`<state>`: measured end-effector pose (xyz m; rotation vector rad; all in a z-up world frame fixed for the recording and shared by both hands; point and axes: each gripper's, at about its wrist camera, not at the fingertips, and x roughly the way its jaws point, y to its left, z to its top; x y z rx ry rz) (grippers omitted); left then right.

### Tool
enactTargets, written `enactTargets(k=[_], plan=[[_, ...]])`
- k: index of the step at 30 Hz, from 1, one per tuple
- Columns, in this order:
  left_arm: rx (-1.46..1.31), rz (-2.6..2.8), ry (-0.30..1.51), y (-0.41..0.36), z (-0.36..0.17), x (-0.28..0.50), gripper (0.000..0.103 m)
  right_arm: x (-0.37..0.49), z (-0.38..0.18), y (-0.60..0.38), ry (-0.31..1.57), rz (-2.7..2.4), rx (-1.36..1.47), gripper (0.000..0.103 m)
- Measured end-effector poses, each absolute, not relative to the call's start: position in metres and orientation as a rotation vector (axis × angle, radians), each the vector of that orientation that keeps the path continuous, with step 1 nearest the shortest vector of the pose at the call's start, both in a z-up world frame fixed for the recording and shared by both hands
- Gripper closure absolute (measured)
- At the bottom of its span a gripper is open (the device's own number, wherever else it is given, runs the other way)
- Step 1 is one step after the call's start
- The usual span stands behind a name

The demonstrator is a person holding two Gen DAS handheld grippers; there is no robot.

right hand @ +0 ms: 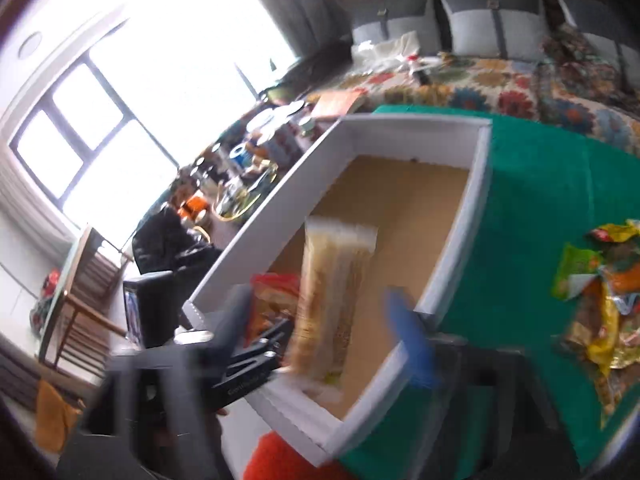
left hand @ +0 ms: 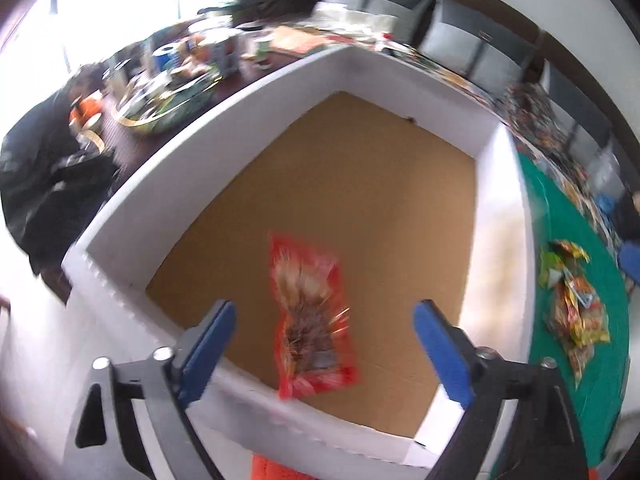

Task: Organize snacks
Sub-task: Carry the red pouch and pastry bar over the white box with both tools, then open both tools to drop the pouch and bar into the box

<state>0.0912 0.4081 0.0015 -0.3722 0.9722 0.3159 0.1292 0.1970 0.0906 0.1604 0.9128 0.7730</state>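
Between the open jaws of the left gripper [left hand: 323,344], just ahead of the tips and touching neither pad, a red snack packet [left hand: 310,314] is blurred over the brown floor of the white box [left hand: 208,120]. Whether it is falling or already lying flat cannot be told.

Right gripper [right hand: 320,316]: jaws spread wide. A long pale packet [right hand: 334,296] sits between them over the box, smeared by motion; no pad appears to press on it, so I judge it released.

Orientation: red packet's long axis runs away from the jaws, roughly along the pointing line, with its near end by the box's near wall. Pale packet likewise points lengthwise away from the right jaws, toward the box's far wall, slightly tilted.

Risks (judgement):
- Red packet's near end overlaps the near wall; it could catch on the rim and hang there or slip out.
- Both packets land in the same near part of the box, so they may pile crosswise, not side by side.
- More snacks [right hand: 600,300] wait on the green cloth [right hand: 532,184], to the right of the right jaws; a fast reach could knock the box wall.
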Motion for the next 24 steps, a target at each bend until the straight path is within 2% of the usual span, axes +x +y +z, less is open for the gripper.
enactTargets(k=[5, 12, 19, 24], plan=[[-0.351, 0.335, 0.931, 0.405, -0.001, 0.08, 0.012, 0.135, 0.078, 0.182, 0.898, 0.708, 0.137, 0.024], [-0.346, 0.2, 0.814, 0.35, 0.017, 0.096, 0.012, 0.14, 0.052, 0.102, 0.784, 0.465, -0.01, 0.024], [-0.176, 0.175, 0.761, 0.286, 0.024, 0.13, 0.012, 0.105, -0.013, -0.067, 0.732, 0.113, -0.089, 0.024], [0.106, 0.214, 0.86, 0.243, -0.004, 0.146, 0.013, 0.098, -0.057, -0.193, 0.789, -0.141, -0.074, 0.024]])
